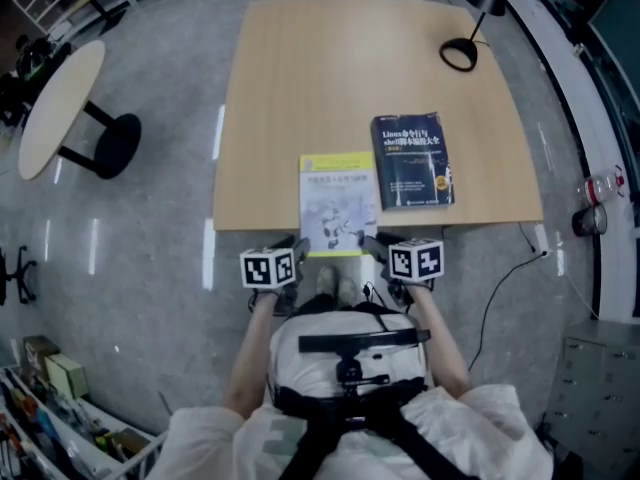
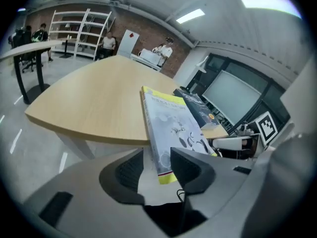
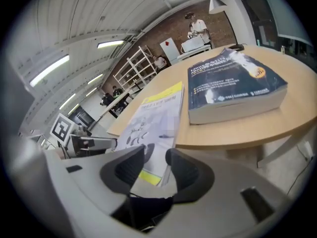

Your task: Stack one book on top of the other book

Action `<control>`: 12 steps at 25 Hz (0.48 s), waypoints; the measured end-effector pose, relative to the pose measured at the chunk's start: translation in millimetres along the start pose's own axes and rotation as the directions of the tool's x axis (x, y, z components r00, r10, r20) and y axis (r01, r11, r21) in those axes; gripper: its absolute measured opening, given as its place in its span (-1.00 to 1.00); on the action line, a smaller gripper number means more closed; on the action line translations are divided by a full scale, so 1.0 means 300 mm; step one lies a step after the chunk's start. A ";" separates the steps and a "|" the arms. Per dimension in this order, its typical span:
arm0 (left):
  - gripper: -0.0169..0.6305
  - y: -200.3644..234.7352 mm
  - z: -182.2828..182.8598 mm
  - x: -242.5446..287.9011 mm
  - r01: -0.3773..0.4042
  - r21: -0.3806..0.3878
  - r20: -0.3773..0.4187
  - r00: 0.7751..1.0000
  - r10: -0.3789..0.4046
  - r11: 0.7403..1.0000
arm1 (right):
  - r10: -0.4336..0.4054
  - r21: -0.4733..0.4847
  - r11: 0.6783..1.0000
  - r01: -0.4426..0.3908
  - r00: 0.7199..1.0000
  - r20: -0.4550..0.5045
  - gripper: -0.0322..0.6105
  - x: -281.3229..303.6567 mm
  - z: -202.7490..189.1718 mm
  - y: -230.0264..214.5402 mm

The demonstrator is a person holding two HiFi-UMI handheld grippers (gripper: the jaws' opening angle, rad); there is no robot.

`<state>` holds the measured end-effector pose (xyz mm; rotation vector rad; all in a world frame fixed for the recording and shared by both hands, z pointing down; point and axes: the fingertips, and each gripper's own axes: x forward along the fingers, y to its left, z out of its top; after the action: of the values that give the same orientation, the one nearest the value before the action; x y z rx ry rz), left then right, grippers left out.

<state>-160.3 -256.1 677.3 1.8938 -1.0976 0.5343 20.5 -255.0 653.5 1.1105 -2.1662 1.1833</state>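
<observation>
Both left gripper (image 2: 156, 158) and right gripper (image 3: 155, 158) are parted astride near corners of the white book (image 1: 338, 203); the person's chest harness (image 1: 350, 368) is shown only in the head view.

Tabletop (image 1: 300, 88): pale beige wood grain, plain.
Thin book (image 1: 338, 203): white-grey cover with a grey-and-black drawing, yellow band at top and bottom.
Thick book (image 1: 412, 160): dark navy cover, white lettering, a small orange-yellow spot, off-white page edges.
Left gripper (image 2: 157, 156): light grey body, dark grey ribbed fingers (image 2: 124, 171), white cube with black square markers.
Right gripper (image 3: 156, 157): same grey body, dark fingers (image 3: 188, 170), black-and-white marker cube.
Lamp (image 1: 462, 53): black.
Floor (image 1: 170, 198): glossy grey with white light streaks.
Side table (image 1: 60, 103): pale top, black foot.
</observation>
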 end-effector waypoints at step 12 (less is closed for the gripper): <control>-0.44 -0.056 -0.046 0.058 0.209 -0.192 -0.089 0.969 -0.229 0.959 | 0.081 0.099 0.992 -0.074 0.994 -0.071 0.03 0.063 -0.046 0.002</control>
<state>-136.2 -248.9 689.3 1.7765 -0.8231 0.3943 8.9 -251.5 673.6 1.0113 -2.1321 1.3550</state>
